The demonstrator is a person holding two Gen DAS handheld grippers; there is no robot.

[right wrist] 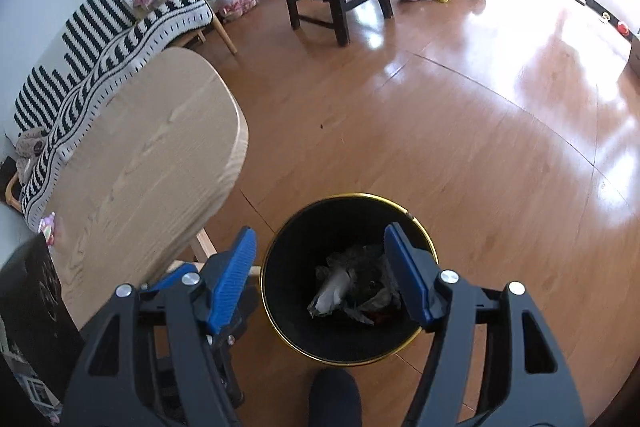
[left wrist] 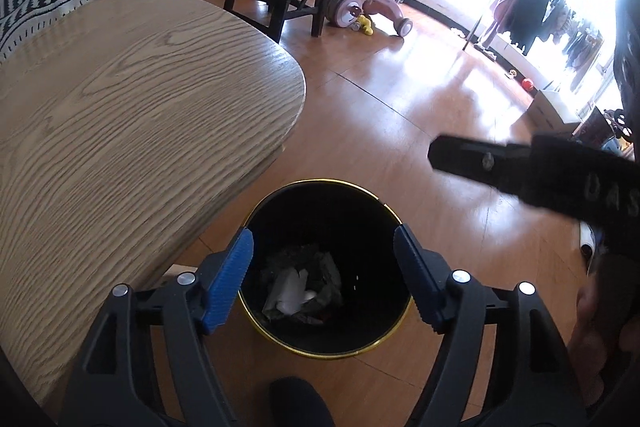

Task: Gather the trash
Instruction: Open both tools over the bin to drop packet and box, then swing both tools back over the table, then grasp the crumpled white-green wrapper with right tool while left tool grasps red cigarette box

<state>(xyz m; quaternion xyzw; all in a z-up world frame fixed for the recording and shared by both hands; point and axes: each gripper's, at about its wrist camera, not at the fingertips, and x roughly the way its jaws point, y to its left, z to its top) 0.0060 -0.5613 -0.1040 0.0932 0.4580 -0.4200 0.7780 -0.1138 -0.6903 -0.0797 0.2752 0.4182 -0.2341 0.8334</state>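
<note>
With both pairs of jaws spread wide and empty, the left gripper (left wrist: 324,277) and right gripper (right wrist: 320,273) hang over the round black gold-rimmed bin (left wrist: 294,347).

Crumpled white and grey trash (left wrist: 302,291) lies at the bin's bottom beside the pale wooden table (left wrist: 120,115); the drop step looks done, so next likely means finding more litter.

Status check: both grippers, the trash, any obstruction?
Left gripper and right gripper open, empty, over the bin. Crumpled trash inside. Nothing blocking.
</note>
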